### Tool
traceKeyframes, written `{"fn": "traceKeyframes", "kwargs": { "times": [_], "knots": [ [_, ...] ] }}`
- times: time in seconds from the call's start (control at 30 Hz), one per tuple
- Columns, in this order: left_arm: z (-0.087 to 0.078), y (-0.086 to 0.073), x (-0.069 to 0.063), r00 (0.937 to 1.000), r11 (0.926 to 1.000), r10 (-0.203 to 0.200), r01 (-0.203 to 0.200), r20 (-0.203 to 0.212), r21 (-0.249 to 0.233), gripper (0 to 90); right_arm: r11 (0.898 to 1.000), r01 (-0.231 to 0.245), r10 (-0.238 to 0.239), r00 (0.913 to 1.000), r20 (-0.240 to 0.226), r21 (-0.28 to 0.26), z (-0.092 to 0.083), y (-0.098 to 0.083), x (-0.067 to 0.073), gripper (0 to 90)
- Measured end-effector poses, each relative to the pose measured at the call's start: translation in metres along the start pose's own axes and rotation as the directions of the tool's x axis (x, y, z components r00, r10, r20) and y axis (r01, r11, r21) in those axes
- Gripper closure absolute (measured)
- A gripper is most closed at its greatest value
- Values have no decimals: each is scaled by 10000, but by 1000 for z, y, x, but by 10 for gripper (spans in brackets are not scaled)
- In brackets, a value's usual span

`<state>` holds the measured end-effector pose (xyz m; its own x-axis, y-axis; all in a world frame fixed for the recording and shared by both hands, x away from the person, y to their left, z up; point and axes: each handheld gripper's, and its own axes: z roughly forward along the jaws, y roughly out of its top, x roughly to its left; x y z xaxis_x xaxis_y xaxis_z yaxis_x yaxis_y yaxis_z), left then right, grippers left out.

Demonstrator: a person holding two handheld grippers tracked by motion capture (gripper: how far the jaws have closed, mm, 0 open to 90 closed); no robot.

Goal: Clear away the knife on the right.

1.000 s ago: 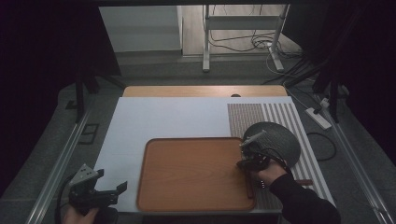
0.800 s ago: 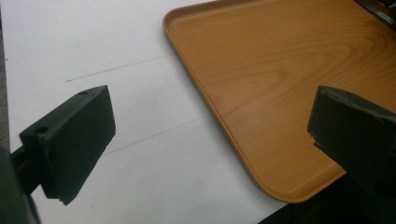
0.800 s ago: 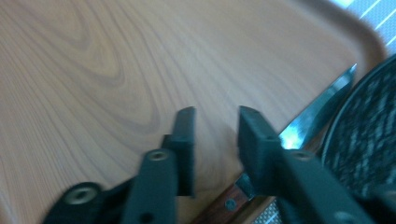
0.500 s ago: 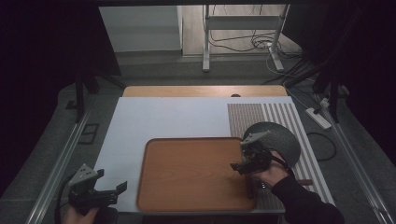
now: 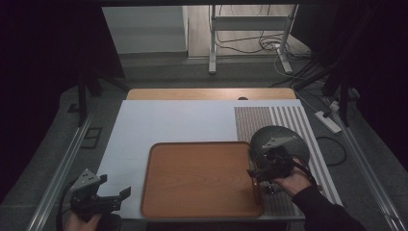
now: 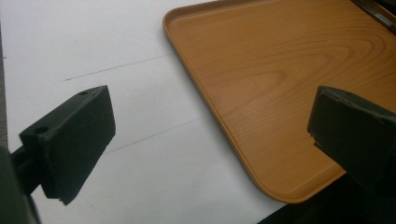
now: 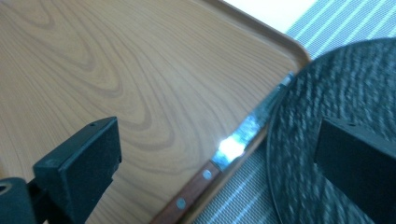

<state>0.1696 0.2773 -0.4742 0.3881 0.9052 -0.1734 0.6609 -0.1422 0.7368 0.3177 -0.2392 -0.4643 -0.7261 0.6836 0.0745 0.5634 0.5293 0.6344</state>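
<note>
Right gripper is seen with jaws just spread wide, nothing between them. Directly below lies the knife along the tray's right rim, beside the dark plate, its handle toward the person. Left gripper, also spread, is well apart.

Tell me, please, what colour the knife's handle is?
Reddish-brown wood with metal rivets; the knife shows best in the right gripper view.

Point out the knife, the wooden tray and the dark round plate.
knife (image 7: 233,147): right gripper view, on the shiny blade along the tray's rim.
wooden tray (image 5: 202,178): high view, on its bare floor.
dark round plate (image 7: 336,93): right gripper view, on its textured top surface.
</note>
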Motion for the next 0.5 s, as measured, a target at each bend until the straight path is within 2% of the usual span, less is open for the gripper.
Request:
{"fn": "traceKeyframes", "kwargs": {
  "times": [0.5],
  "knots": [
    [-1, -1, 0, 10000, 10000, -56, 56, -13, -16, 17, 9994, -315, 318, 9994, 159, -156, -20, -17, -4, 11]
  ]
}}
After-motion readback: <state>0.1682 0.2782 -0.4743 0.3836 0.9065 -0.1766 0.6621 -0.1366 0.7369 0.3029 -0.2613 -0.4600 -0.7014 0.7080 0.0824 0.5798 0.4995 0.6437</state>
